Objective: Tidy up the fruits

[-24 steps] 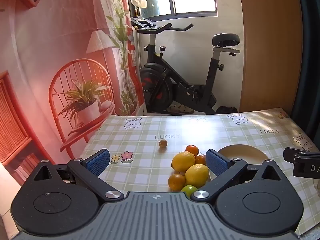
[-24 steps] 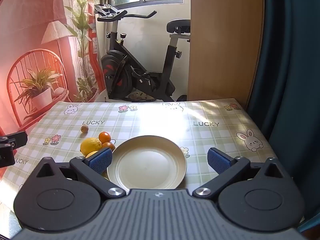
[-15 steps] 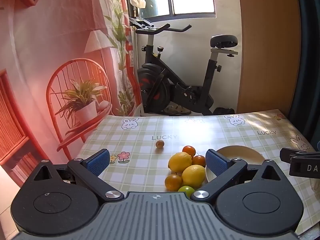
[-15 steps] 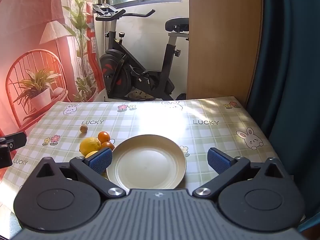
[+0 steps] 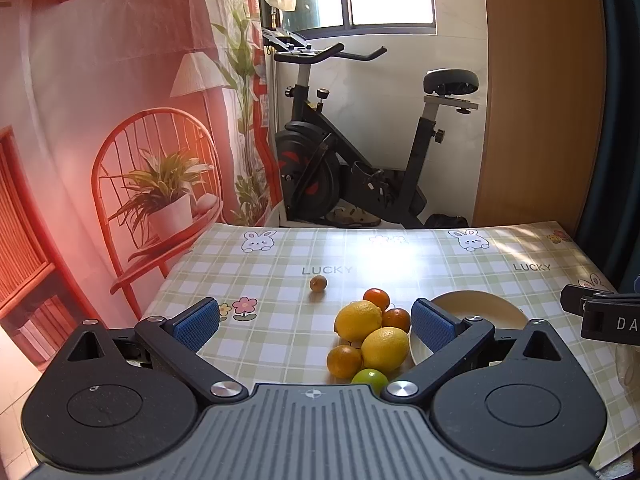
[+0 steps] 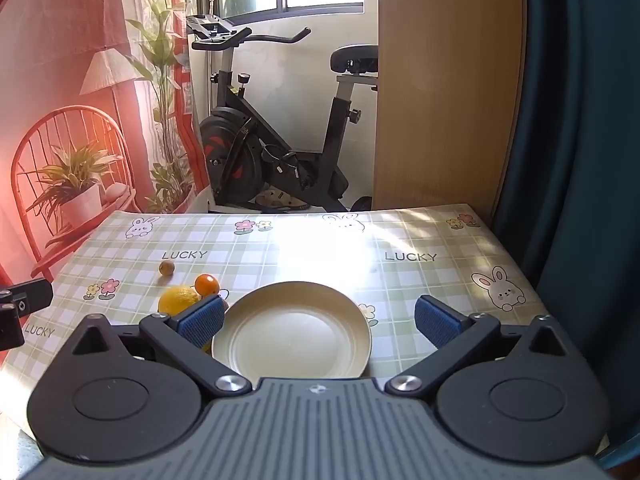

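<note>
While both hover above the table [image 6: 440, 240], left gripper [image 5: 316, 322] and right gripper [image 6: 316, 318] stand wide apart, holding nothing. Lime [image 5: 370, 379], lemons [image 5: 385, 349] and oranges [image 5: 344, 361] cluster beside the empty plate [image 6: 292, 332]; farther off, a small brown fruit [image 5: 318, 283] sits alone.

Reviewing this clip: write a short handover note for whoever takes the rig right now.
Left claw: open, empty, above the table and aimed at the fruit pile.
Right claw: open, empty, over the plate.
Fruit: two lemons, three oranges and a lime are bunched on the cloth just left of the plate. One small brown fruit sits alone farther back.
Done: nothing; the plate holds no fruit.
Left: all of it. Sorting onto the plate seems likely, starting with the pile.
</note>
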